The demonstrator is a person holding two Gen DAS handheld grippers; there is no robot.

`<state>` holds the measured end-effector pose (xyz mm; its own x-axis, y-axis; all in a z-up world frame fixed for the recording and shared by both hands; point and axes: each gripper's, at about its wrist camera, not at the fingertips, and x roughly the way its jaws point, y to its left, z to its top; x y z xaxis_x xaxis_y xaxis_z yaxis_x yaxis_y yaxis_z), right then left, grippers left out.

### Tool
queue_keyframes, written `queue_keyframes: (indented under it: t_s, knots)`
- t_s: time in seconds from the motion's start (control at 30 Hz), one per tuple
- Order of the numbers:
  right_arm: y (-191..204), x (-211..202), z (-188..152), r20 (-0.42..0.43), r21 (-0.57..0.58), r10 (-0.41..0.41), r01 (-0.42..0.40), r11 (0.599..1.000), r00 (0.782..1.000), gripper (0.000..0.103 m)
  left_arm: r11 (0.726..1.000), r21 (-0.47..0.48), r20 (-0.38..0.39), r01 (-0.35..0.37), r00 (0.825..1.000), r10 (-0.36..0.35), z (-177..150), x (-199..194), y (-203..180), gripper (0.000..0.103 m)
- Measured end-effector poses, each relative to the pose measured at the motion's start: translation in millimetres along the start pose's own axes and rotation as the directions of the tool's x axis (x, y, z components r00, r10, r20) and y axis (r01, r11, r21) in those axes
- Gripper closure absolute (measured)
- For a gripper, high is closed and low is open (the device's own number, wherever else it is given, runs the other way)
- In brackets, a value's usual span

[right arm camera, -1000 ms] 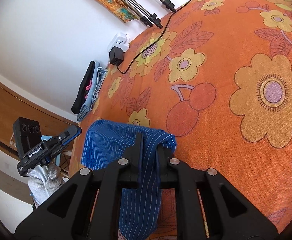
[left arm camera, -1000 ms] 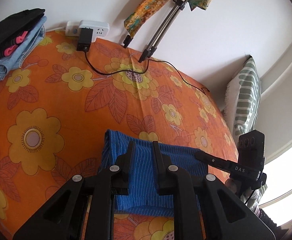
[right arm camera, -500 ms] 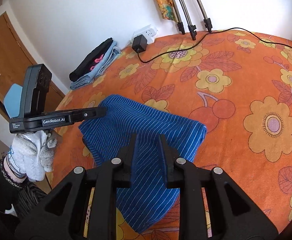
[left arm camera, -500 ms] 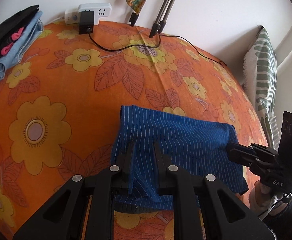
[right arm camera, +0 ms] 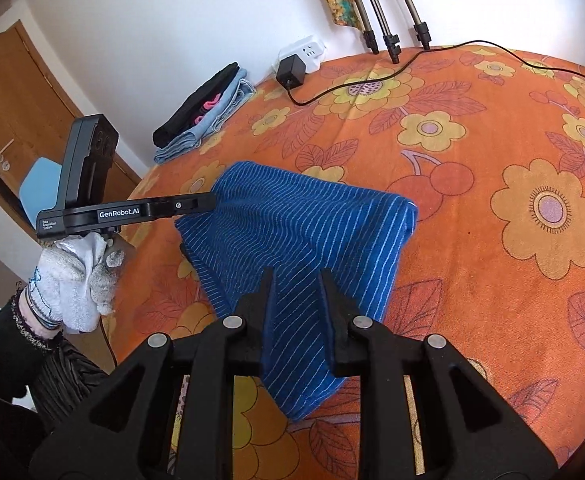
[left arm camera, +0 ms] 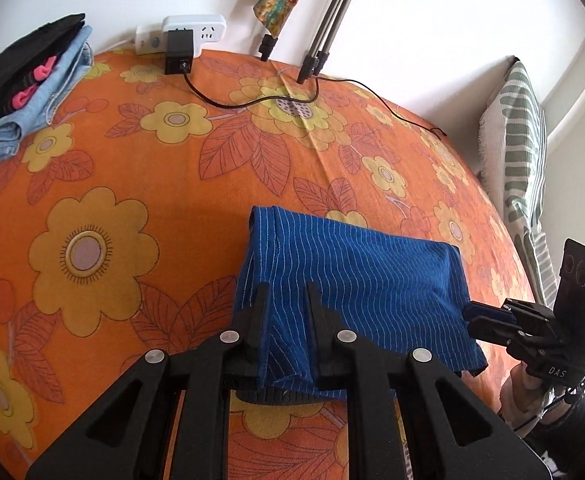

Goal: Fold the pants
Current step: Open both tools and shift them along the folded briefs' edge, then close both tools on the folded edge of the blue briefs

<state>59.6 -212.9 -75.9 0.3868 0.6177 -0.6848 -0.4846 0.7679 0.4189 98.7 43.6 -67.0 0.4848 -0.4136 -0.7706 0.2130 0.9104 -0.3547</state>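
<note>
Both grippers (left arm camera: 286, 292) (right arm camera: 294, 278) pinch pants (left arm camera: 356, 276) near edge

"GenRobot.AI" on left hand-held gripper (right arm camera: 212, 203) (right's apparently "DAS").

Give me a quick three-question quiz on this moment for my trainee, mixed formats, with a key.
1. True or false: both the left gripper and the right gripper are pinching the blue striped pants.
2. Multiple choice: what lies at the far left corner of the orange floral sheet? A) a stack of folded clothes B) a laptop C) a pair of shoes
3. Fill in: the black adapter is plugged into a white ____ by the wall.

Key
1. True; cloth sits between the fingers of each.
2. A, the stack of folded clothes, black on top of light blue denim.
3. power strip
</note>
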Motion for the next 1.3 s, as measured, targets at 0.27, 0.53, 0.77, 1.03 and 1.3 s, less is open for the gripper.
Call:
queue_keyframes:
  t_s: [0.27, 0.53, 0.77, 1.03, 1.3]
  knots:
    - [9.4, 17.1, -13.3, -0.117, -0.019, 0.057, -0.059, 0.998, 0.992, 0.082, 0.998, 0.062, -0.018, 0.02, 1.0, -0.019, -7.1, 0.1, -15.8, 0.089]
    - [-2.3, 2.6, -26.6, -0.145, -0.021, 0.052, -0.056, 0.998, 0.988, 0.082, 0.997, 0.064, -0.065, -0.033, 0.997, 0.037, -17.2, 1.7, 1.9, 0.089]
    - [-13.6, -25.8, -8.7, -0.007, 0.022, 0.047, -0.047, 0.999, 0.999, 0.068, 0.999, 0.005, 0.007, -0.031, 0.999, 0.031, -7.2, -20.7, 15.9, 0.072]
    - [-42.4, -18.0, -0.7, 0.033, 0.142, -0.083, 0.078, 0.987, 0.996, 0.04, 0.997, -0.075, -0.003, 0.001, 1.0, -0.001, 4.0, -9.0, 24.2, 0.057]
    - [-47.0, -0.8, -3.1, 0.007, 0.162, -0.094, 0.092, 0.982, 0.996, 0.04, 0.997, -0.077, -0.051, -0.01, 0.999, 0.006, -2.1, 12.4, 20.4, 0.057]
